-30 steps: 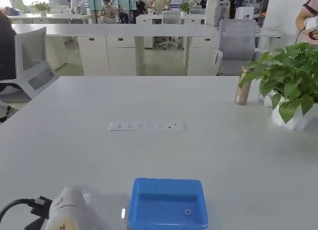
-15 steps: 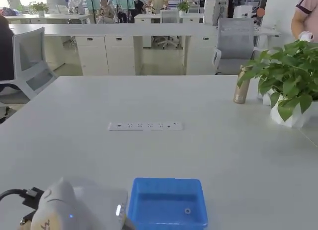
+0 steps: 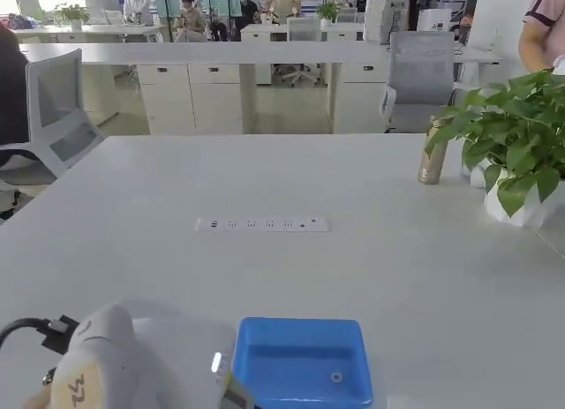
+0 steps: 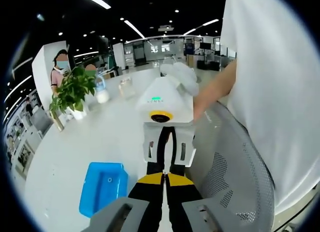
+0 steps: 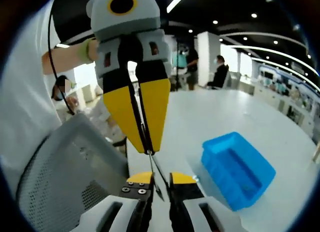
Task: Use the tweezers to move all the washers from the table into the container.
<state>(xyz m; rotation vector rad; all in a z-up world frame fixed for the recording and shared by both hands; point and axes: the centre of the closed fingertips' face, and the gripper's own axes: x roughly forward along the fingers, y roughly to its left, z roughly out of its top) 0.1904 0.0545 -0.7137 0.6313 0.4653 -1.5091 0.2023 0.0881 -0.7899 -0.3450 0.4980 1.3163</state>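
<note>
A blue container (image 3: 305,360) stands near the table's front edge with one small washer (image 3: 335,377) lying in it. The white body of my left gripper (image 3: 106,374) is just left of it, its jaws cut off by the frame's lower edge. In the right gripper view the left gripper (image 5: 148,151) points down, its yellow jaws shut on thin dark tweezers (image 5: 144,132). The tweezers' tip reaches down between the jaws of my right gripper (image 5: 161,179), which stand close around it. The container (image 5: 237,172) sits to the right. In the left gripper view my left gripper (image 4: 164,178) meets the right gripper (image 4: 164,164) beside the container (image 4: 102,187).
A white power strip (image 3: 262,223) lies mid-table. A metal bottle (image 3: 432,153) and a potted plant (image 3: 512,135) stand at the right. A grey mesh chair (image 4: 235,172) and my white shirt (image 4: 270,66) are close behind the grippers. People sit at far desks.
The left gripper's body has risen slightly further into the head view and drifted a little left. The container and its washer have not moved.
</note>
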